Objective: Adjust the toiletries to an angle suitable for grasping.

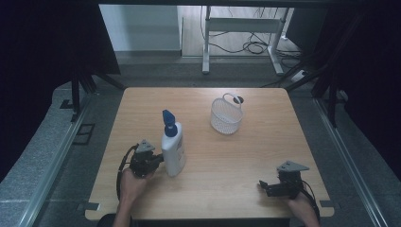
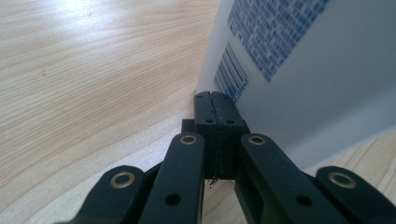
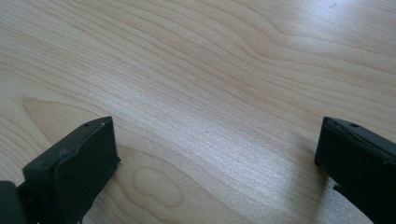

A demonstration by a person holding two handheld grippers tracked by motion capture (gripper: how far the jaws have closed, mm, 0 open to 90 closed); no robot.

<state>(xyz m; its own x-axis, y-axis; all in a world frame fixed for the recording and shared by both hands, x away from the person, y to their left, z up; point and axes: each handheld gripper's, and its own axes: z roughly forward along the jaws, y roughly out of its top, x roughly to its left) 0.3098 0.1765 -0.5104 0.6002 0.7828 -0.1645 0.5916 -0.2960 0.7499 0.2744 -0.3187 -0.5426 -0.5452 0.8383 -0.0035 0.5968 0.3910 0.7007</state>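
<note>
At the table's near edge the right gripper (image 1: pixel 263 185) rests with jaws wide apart over bare wood. The left gripper (image 1: pixel 158 160), jaws pressed together, touches the base of an upright white bottle (image 1: pixel 173 150) with a blue flip cap and blue print. Farther back stands a white mesh basket (image 1: pixel 226 116).

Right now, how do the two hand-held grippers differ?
The left gripper has its jaws shut together, tips against the white bottle; the right gripper has its jaws wide apart over bare table, away from the bottle. Both are black and held low near the table's front edge.
</note>
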